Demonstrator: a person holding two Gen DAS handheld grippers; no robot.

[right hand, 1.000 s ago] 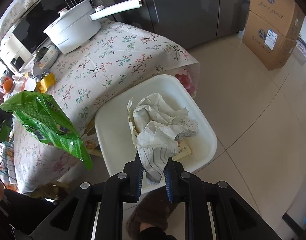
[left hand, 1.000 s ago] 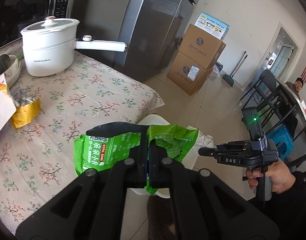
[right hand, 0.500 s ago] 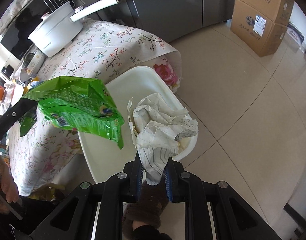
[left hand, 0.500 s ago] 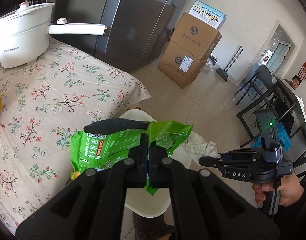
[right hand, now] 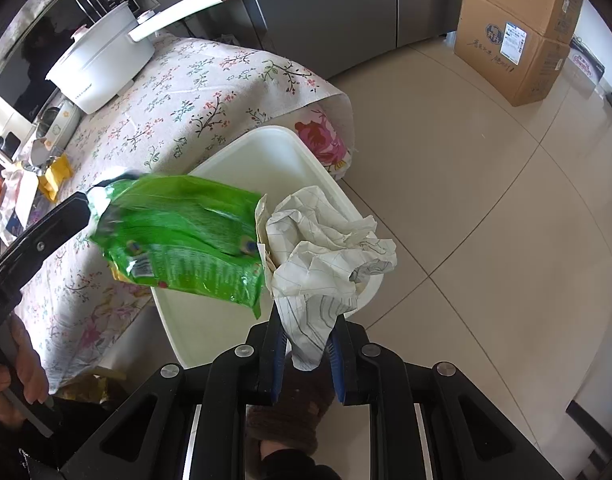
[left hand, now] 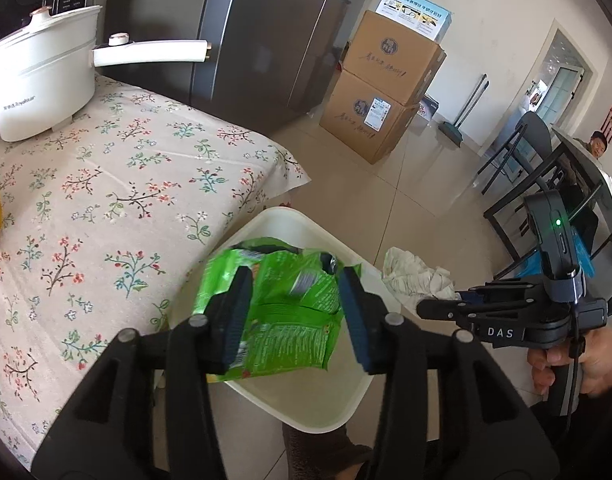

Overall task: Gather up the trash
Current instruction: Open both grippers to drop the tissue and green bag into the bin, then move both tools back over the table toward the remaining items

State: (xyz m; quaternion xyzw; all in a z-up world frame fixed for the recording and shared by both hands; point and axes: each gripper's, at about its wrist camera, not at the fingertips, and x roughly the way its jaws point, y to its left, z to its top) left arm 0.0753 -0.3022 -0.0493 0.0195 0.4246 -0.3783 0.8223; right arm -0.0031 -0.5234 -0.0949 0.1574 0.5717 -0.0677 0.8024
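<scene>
One crinkled green snack bag [left hand: 281,304]

The snack bag [right hand: 177,236] is glossy green plastic film. The crumpled paper [right hand: 326,256] is matt and creased. The bin [left hand: 306,400] is smooth white plastic. Printed cloth [left hand: 125,200] covers the worktop. The pot [left hand: 41,80] has a shiny white finish; the floor tiles [right hand: 466,200] gleam.

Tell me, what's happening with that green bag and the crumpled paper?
A person is tidying up trash with two tools. The left hand-held gripper is opening its jaws, letting the shiny green plastic snack bag drop over the white plastic bin beside the flowery table. The right hand-held gripper is shut on a crumpled white lined paper above that bin.
</scene>
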